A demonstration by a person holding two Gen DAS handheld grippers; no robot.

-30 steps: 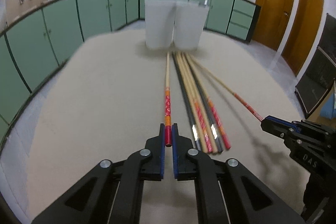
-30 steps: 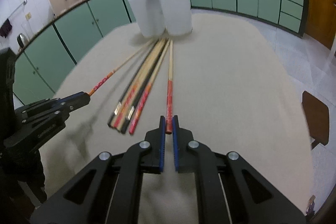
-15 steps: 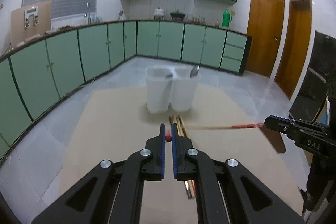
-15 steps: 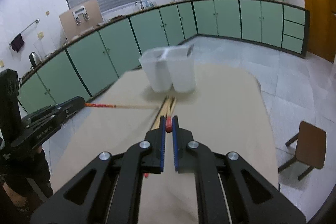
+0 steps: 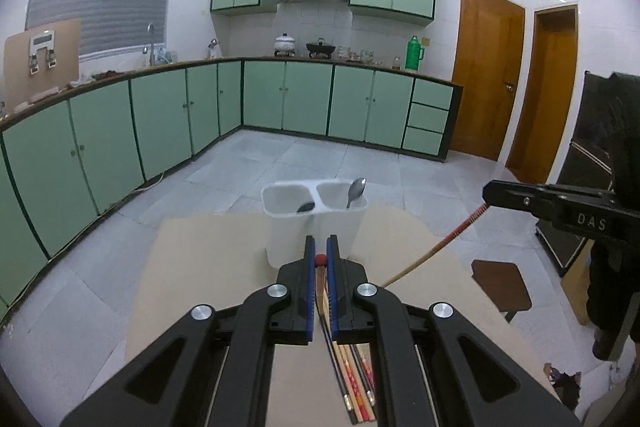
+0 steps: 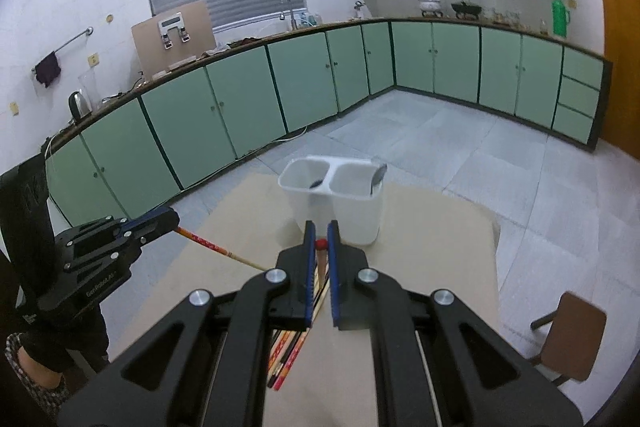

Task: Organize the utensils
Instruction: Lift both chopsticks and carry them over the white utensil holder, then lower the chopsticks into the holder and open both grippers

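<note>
The white two-compartment holder (image 5: 314, 223) stands at the far end of the tan surface (image 5: 208, 267), and everything else is placed from it. In the left wrist view a spoon (image 5: 355, 191) leans upright in the holder's right compartment, its bowl above the rim, and a dark spoon bowl (image 5: 306, 207) shows in the left compartment.

The left claw (image 5: 320, 260) is closed on the red end of a chopstick (image 6: 216, 247), above the surface on the near side of the holder. In the right wrist view that stick slants from the claw toward the middle of the surface, well to the left of the holder.

The right claw (image 6: 319, 243) is likewise clamped on the red tip of a second chopstick (image 5: 436, 251), held up on the near side of the holder. In the left wrist view this stick runs diagonally from the claw down toward the surface, to the right of the holder.

A bundle of remaining chopsticks (image 5: 356, 383) lies flat on the surface, pointing toward the holder from the near side, partly hidden beneath the claws.
</note>
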